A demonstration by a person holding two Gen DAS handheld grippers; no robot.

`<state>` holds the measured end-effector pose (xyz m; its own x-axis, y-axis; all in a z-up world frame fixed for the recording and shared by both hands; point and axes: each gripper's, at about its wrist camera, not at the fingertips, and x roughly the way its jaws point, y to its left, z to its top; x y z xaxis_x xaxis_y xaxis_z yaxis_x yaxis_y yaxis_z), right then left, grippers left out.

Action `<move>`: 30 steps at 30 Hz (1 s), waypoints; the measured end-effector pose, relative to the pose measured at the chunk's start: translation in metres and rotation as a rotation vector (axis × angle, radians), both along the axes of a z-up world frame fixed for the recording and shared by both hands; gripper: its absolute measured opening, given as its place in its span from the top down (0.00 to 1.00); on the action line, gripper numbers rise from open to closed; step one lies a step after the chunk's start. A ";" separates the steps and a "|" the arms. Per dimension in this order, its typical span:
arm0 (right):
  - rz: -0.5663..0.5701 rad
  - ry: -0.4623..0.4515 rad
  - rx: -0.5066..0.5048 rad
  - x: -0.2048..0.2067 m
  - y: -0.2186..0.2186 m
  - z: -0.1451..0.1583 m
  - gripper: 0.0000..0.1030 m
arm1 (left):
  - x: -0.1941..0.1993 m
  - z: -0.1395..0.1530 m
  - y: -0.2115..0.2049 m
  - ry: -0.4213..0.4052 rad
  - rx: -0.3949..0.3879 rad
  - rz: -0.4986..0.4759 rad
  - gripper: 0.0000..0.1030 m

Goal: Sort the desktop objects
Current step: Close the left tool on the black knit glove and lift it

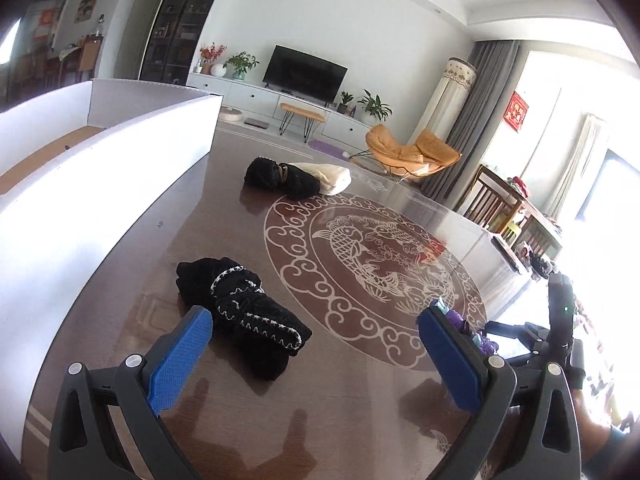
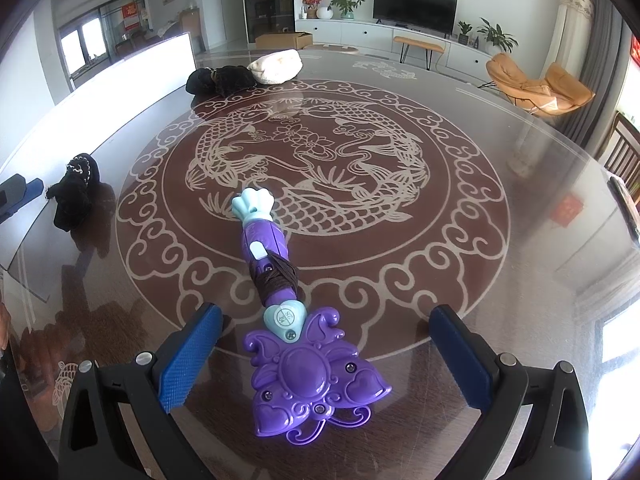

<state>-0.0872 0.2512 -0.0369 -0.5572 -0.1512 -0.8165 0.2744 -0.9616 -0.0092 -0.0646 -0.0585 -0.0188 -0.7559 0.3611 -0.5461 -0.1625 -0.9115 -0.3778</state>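
A purple toy wand [image 2: 304, 364] with a pale blue tip lies flat on the round glass-topped table [image 2: 520, 208]. Its ornate head sits between the fingers of my right gripper [image 2: 326, 344], which stands wide open and does not touch it. A bit of the wand [image 1: 460, 322] peeks out past my left gripper's right finger. My left gripper [image 1: 316, 344] is open over a black knitted bundle with white stitching [image 1: 240, 312], which lies just ahead of its left finger; the same bundle [image 2: 74, 192] shows at the left in the right wrist view.
A second black bundle [image 1: 276, 178] and a cream cloth bundle [image 1: 328, 176] lie together at the table's far side. A white open box [image 1: 100, 168] runs along the left edge. The right gripper's body [image 1: 560, 320] shows at the right of the left wrist view. Chairs stand beyond the table.
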 end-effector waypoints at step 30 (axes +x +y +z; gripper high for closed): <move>-0.022 0.040 0.042 0.005 -0.003 0.004 0.00 | -0.028 -0.035 0.062 -0.185 -0.389 -0.159 0.23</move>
<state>-0.0821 0.2486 -0.0328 -0.5919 -0.1046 -0.7992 0.2519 -0.9659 -0.0601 -0.0925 0.0037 -0.0541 -0.5849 0.2061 -0.7845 -0.2737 -0.9606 -0.0482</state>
